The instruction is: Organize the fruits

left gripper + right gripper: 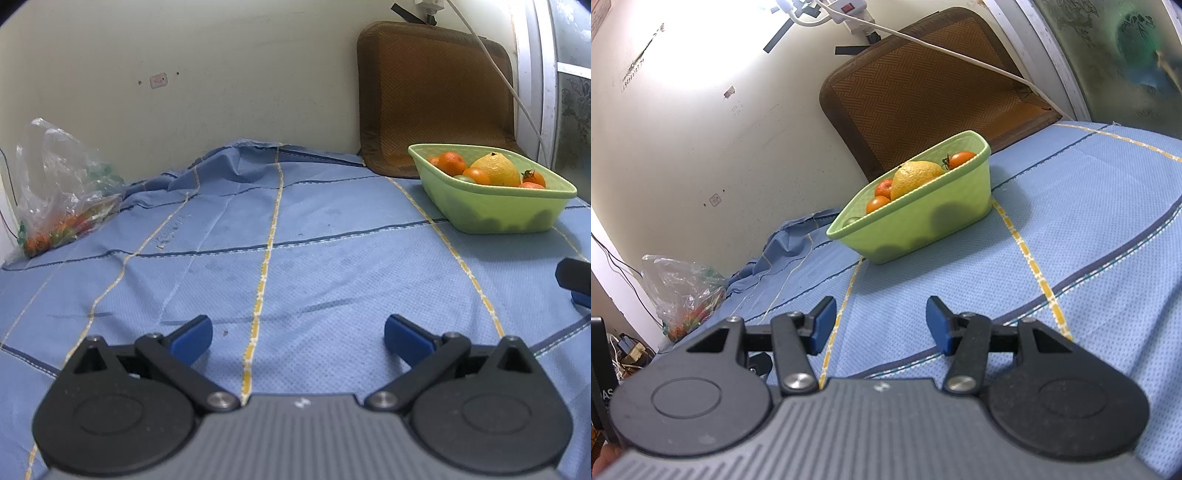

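Observation:
A light green basket [498, 210] [923, 225] stands on the blue cloth near the wall. It holds a large yellow citrus [496, 170] [916, 177], orange mandarins [452, 162] and small tomatoes [960, 159]. A clear plastic bag [59, 192] [683, 291] with more orange fruit lies at the far left edge. My left gripper [297, 338] hangs open over bare cloth, well short of the basket. My right gripper [881, 323] is open too, with nothing between its blue pads, and the basket is ahead of it. The tip of the right gripper [574, 280] shows at the left wrist view's right edge.
A blue cloth [295, 258] with yellow and dark stripes covers the surface and bunches up at the wall. A brown woven cushion [436, 96] [923, 85] leans on the wall behind the basket. A white cable [960, 55] and power strip hang above it.

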### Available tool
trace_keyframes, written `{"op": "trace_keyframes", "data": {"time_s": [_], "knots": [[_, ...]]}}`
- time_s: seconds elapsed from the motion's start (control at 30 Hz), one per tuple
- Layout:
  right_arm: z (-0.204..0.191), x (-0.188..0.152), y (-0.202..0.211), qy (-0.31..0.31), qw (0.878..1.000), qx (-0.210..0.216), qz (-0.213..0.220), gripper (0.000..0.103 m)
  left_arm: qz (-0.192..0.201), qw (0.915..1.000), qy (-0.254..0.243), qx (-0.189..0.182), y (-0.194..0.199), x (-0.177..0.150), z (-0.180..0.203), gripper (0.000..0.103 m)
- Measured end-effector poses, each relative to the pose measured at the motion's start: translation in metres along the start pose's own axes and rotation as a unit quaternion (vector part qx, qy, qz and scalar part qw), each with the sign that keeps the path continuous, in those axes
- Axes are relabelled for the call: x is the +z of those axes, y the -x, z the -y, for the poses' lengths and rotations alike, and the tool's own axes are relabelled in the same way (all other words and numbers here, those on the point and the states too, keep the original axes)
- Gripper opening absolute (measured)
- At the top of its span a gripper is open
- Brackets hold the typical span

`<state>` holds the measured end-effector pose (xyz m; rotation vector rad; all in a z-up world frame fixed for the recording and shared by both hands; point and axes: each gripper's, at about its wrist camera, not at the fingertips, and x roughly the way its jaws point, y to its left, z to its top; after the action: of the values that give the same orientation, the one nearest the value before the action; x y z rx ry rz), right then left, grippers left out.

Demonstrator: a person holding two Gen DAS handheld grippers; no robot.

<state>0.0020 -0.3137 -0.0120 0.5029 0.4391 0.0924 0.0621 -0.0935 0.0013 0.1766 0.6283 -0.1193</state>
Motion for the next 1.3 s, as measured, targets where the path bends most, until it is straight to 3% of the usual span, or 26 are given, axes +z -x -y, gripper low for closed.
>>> {"op": "trace_keyframes", "data": {"time_s": [1.3], "knots": [[0.0, 0.0, 0.0, -0.001, 1.0, -0.001, 0.0, 0.057, -0.002, 0.9987, -0.009, 0.051, 0.007, 0.009, -0.013, 0.103]]}}
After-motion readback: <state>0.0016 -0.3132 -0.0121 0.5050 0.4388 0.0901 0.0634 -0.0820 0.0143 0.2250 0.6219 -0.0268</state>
